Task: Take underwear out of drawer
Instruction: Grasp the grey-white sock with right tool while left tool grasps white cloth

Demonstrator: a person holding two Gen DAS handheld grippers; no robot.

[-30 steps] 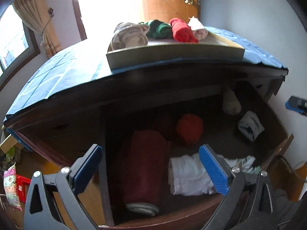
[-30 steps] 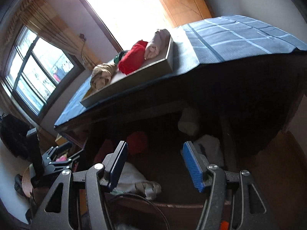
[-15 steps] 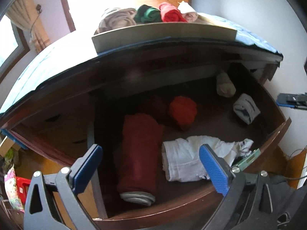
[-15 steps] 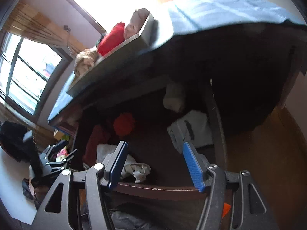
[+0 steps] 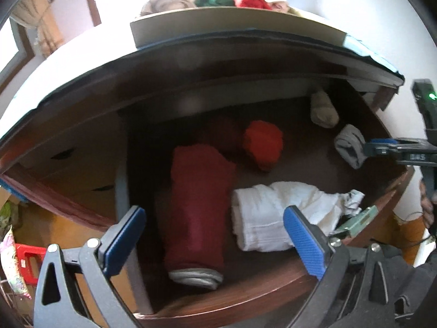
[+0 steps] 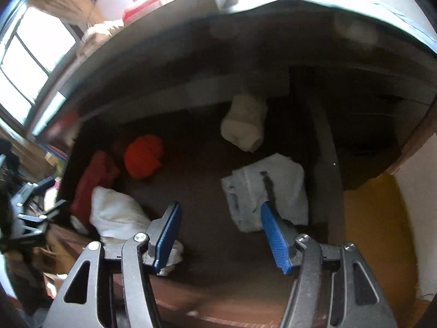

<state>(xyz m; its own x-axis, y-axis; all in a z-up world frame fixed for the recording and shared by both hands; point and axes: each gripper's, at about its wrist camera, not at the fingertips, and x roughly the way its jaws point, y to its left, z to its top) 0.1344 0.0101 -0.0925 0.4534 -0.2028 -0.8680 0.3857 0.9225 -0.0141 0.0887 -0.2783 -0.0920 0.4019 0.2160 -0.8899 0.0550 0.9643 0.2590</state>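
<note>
**Right gripper descends on the pale grey bundle in the open drawer**

The right gripper (image 6: pixel 220 235) has its jaws standing apart with nothing between them, pointing steeply down into the drawer (image 6: pixel 218 311). Just past its right-hand pad, at about 1 o'clock from the fingertips, lies a pale grey folded piece of underwear (image 6: pixel 275 188) with a dark stripe across it, resting flat on the drawer floor close to the right side wall. At 12 o'clock, further back, a cream rolled piece (image 6: pixel 245 123) stands against the rear wall; an orange-red ball (image 6: pixel 143 155) sits at 10 o'clock, and a white bundle (image 6: pixel 114 213) lies by the front edge at 9 o'clock.

The left gripper (image 5: pixel 215 240) is likewise wide and empty, hanging over the near side of the drawer above a long dark red roll (image 5: pixel 199 205) and the white bundle (image 5: pixel 275 213).

The grey piece looks the likeliest target. It should be very light, soft and limp, not fragile and not slippery against ribbed pads. It will sag and may unfold once lifted, so a pinch through the thick middle of the fold, gathering several layers, seems safer than catching a single loose edge. The jaws would need to come down astride the bundle, pressing lightly into the cloth before closing. The side wall is near, which leaves little room for the outer finger.
</note>
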